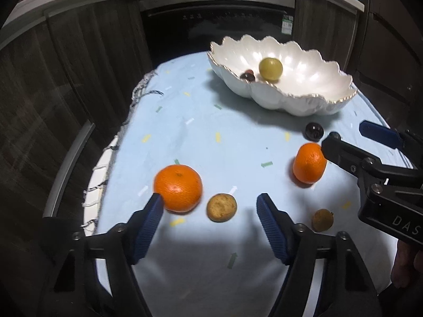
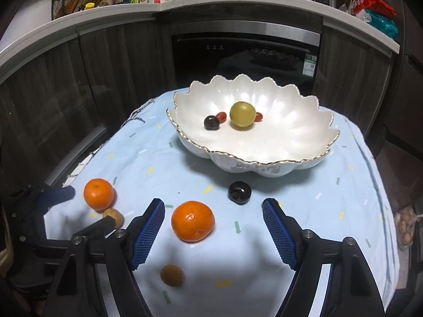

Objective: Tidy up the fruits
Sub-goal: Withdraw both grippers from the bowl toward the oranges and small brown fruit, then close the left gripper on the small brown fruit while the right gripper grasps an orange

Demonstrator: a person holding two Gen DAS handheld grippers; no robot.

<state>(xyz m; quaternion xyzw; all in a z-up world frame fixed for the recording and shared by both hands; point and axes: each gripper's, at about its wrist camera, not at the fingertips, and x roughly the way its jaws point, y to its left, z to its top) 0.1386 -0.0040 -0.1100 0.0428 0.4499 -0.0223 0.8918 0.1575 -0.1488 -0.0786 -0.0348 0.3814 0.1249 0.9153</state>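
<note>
Five fruits are lying loose on the blue-clothed desk (image 2: 304, 211): a mandarin (image 2: 192, 220) sitting between the released fingers of the right tool (image 2: 213, 207), a second mandarin (image 1: 178, 188) and a small tan fruit (image 1: 221, 207) at the spread, empty left tool (image 1: 210, 203), a dark plum (image 2: 239, 192) and a brown fruit (image 2: 171, 275). The scalloped white bowl (image 2: 290, 142) is standing at the far side, already collecting a yellow-green fruit (image 2: 242, 114), another dark plum (image 2: 211, 122) and two small red fruits. Each tool is probably lining up on a different fruit, so both can load the bowl without crossing.
</note>
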